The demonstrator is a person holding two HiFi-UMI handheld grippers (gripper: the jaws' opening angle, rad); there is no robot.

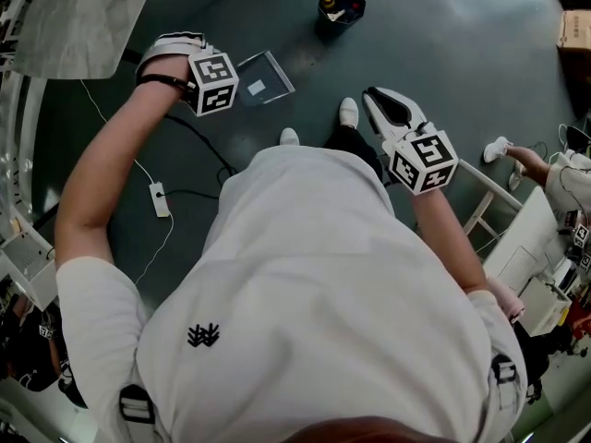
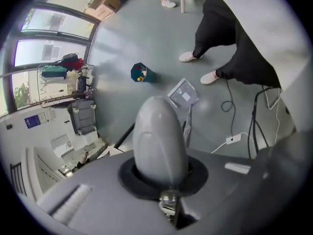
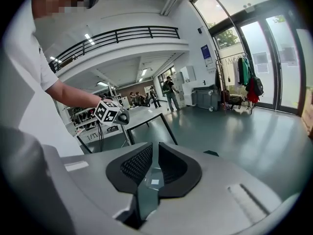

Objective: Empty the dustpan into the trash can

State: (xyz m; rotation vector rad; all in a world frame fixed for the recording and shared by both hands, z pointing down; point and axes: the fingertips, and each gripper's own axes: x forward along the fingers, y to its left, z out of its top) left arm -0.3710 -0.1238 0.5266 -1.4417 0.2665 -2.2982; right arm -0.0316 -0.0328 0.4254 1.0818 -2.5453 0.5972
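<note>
**Well, dustpan gripped on the left, bin out ahead**

Here's the left gripper (image 1: 189,63), and its jaws are clamped round the fat grey handle (image 2: 159,138) of the dustpan (image 1: 265,76). The handle fills the gap between the jaws. A thin stem runs on from it down to the clear pan, which sits just beyond the jaw tips. Whether the pan touches the floor (image 1: 443,35) I can't tell.

Farther out past the pan, well apart from it, stands the dark trash can (image 1: 342,5), upright, with yellow and red bits showing inside.

Over to the right gripper (image 1: 392,109): its black pads (image 3: 168,168) are drawn together to a thin slit with nothing between them. It is held to the right of the left gripper, clear of the dustpan.

Nearer the person than the left gripper, a white power strip (image 1: 160,198) lies on the floor with its cable trailing. The person's two white shoes (image 1: 348,111) are planted between the grippers.
</note>
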